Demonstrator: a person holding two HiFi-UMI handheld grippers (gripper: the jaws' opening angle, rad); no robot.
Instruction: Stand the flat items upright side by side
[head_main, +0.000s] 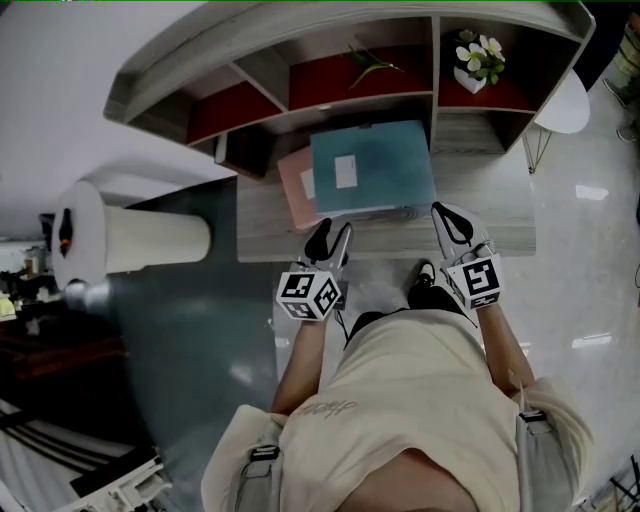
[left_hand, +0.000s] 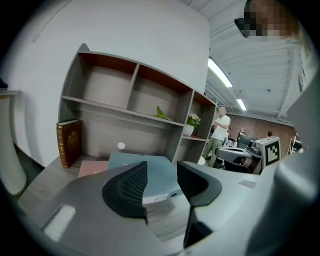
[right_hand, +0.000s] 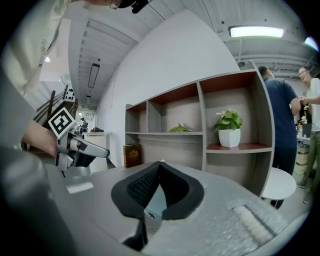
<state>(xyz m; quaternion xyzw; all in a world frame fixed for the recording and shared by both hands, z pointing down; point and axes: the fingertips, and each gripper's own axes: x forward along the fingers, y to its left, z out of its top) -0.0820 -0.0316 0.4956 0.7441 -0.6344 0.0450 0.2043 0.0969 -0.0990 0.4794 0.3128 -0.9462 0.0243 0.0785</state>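
Two bystanders (right_hand: 280, 120), right gripper view

The grey wooden bench (head_main: 510, 215) carried a teal folder (head_main: 385, 165) lying flat, overlapping a pink folder (head_main: 292, 190) on its left. A brown book (left_hand: 69, 142) stood upright at far left.

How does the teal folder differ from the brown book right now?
The teal folder lies flat on the desk; the brown book stands upright at the shelf's left end. The folder overlaps a pink folder; the book stands alone. The folder carries a white label, the book gold print. Both sit on the desk.
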